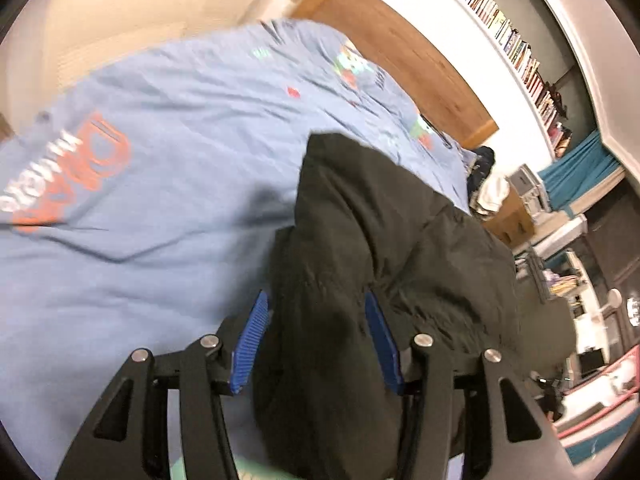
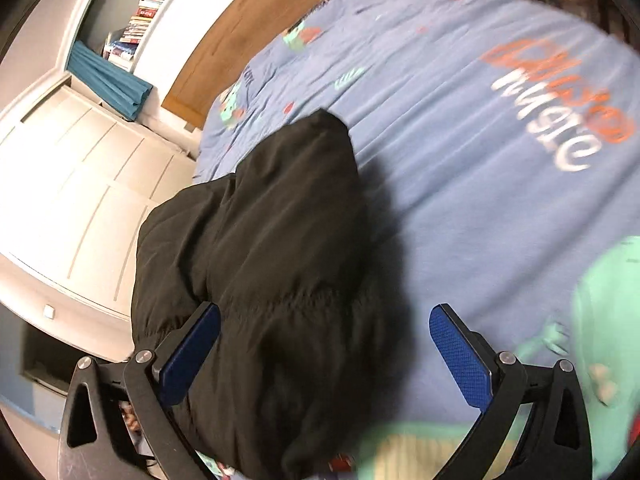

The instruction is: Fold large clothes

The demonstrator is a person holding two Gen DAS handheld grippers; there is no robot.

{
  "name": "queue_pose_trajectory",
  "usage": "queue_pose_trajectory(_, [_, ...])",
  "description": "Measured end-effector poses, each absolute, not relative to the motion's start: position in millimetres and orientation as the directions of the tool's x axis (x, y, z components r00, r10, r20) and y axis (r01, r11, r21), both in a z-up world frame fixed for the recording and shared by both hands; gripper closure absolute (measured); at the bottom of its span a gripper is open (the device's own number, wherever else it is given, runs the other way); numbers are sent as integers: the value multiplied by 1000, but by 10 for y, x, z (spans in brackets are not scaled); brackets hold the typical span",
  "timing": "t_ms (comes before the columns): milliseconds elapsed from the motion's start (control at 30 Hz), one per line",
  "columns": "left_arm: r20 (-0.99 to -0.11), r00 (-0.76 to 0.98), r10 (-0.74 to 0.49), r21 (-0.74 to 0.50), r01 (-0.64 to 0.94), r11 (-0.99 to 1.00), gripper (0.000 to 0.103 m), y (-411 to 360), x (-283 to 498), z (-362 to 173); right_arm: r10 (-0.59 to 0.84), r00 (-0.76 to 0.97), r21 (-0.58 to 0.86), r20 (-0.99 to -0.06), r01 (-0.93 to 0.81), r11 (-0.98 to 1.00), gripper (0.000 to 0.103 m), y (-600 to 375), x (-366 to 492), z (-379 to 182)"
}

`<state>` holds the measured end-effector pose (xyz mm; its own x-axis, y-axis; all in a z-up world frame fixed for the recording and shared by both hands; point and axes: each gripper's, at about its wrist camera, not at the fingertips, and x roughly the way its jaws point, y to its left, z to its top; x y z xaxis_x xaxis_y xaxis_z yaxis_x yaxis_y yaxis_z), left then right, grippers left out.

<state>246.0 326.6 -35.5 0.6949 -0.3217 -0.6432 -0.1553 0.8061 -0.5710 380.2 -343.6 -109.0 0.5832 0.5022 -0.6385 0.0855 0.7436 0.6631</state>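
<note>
Left wrist: black jacket [image 1: 360,248] bunched between left tool [image 1: 316,320] pads.

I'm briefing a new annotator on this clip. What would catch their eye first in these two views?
A bulky black padded jacket lies heaped on a light blue printed bedspread with big orange and white lettering. The left gripper has its blue pads either side of a fold of it; the right gripper stands wide open over it. A long bookshelf runs along the wall beyond.
</note>
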Motion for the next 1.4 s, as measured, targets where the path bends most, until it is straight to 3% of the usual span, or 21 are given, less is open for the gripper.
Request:
queue_pose_trajectory(100, [-660,717,-224,-485,-179,856,53,3192,2092,-42,433,600,584,-673,71,809,1,-3719,3394,-792])
queue_pose_trajectory(233, [-648,756,-91,-372,-210,904,34,2919,1559,380,350,631,480,-693,41,876,1,-3744,2815,-490])
queue_pose_trajectory(333, [-647,762,-14,-275,-216,937,28,2720,1106,559,314,643,426,-699,20,905,1,-3596,2454,-335])
queue_pose_trajectory(600, [-674,738,44,-133,-180,975,27,1876,395,682,245,722,319,-647,-36,947,1,-2969,1477,16])
queue_pose_trajectory(933, [-612,780,132,-10,-175,985,27,1186,-396,599,148,777,190,-612,-38,981,1,-2682,585,139])
queue_pose_trajectory(1400, [-594,785,177,52,-182,982,27,1036,-505,494,146,770,169,-621,-50,984,1,-2570,405,8])
